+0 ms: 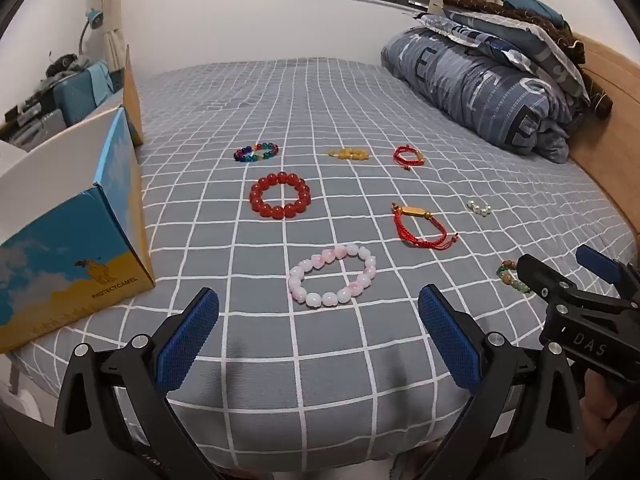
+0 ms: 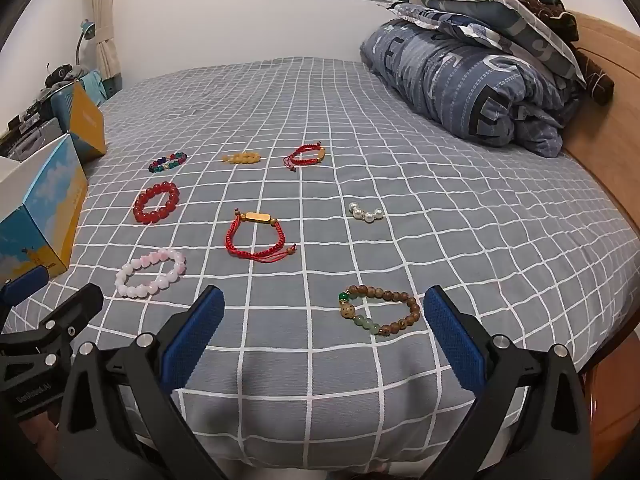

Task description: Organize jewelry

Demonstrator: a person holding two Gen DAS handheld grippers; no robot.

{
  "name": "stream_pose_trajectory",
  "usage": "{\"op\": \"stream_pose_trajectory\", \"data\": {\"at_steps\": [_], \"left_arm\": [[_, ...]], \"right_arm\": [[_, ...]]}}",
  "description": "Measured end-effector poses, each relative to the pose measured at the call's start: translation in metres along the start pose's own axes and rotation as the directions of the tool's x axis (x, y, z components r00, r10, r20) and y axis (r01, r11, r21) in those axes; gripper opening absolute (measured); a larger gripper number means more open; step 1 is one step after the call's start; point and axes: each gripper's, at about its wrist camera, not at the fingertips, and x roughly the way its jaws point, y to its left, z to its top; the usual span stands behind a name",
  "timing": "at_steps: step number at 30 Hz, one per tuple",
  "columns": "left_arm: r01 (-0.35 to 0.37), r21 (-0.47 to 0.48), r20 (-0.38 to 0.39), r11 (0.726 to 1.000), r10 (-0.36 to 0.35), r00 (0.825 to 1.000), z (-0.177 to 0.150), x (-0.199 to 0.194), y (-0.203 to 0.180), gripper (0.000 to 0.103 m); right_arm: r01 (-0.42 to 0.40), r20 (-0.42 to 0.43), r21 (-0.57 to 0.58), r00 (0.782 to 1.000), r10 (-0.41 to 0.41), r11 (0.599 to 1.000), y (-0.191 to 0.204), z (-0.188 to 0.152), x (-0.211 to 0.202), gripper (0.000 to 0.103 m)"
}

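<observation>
- Left gripper and right gripper: both spread wide, empty, low over the checked bed sheet.
- Open box, left of the left gripper, probably the destination.
- Pink bracelet just ahead; wooden bead bracelet between the right fingers.
- Risk: pads snag soft sheet, or beads roll free.

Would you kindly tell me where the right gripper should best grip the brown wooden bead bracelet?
Probably from above, pinching the plain brown arc at the far side of the wooden bead bracelet. It lies flat as an open loop, so one of the right gripper fingers can drop inside.
</observation>
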Motion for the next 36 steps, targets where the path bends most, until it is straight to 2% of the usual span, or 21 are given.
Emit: {"op": "stream_pose_trajectory", "data": {"at_steps": [14, 36], "left_arm": [[-0.035, 0.021, -0.004, 0.999, 0.035, 0.999, 0.0013, 0.0003, -0.0007, 0.097], [-0.037, 0.022, -0.008, 0.999, 0.038, 0.999, -0.0001, -0.0003, -0.0028, 0.097]], "right_arm": [[0.006, 0.003, -0.003, 1.000, -0.006, 1.000, 0.0033, 0.0010, -0.0003, 0.096], [0.007, 0.004, -0.007, 1.000, -0.007, 1.000, -0.0008, -0.0014, 0.0023, 0.096]]}}
